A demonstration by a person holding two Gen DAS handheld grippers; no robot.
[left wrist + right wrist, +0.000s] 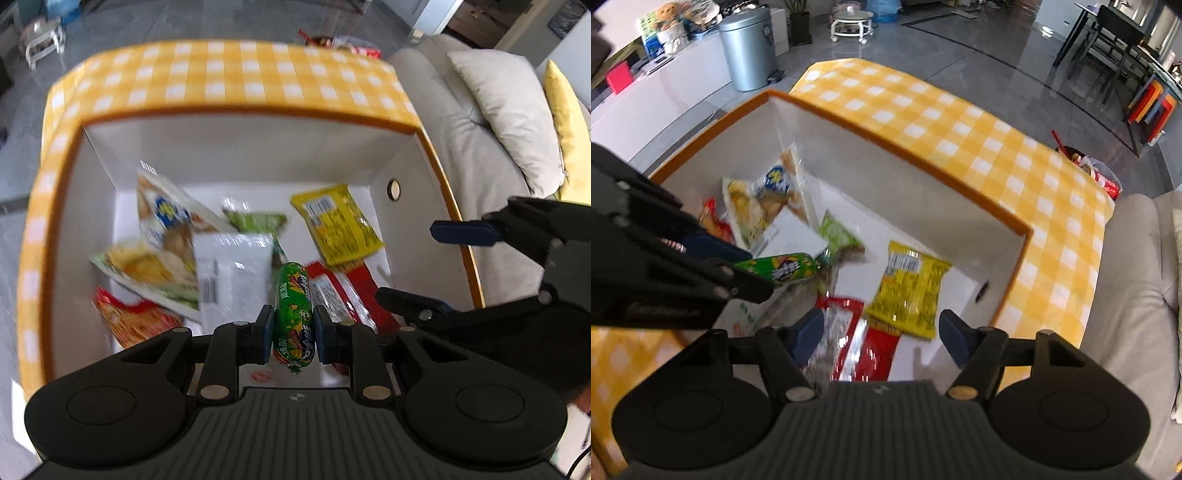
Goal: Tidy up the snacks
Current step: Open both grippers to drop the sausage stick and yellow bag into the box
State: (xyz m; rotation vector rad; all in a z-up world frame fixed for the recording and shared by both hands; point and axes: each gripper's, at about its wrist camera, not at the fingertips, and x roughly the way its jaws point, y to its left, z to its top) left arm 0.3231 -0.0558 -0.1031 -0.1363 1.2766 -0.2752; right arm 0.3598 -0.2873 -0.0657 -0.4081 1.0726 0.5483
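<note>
A white box with an orange rim holds several snack packets: a yellow one, red ones, a white one and a green one. My left gripper is shut on a green sausage stick and holds it above the packets inside the box. My right gripper hangs open over the box's right part, above the red packets, with nothing pressed between its pads.
The box stands on a yellow checked tablecloth. More snack packets lie at the table's far edge. A beige sofa with cushions borders the table. A metal bin stands on the floor beyond.
</note>
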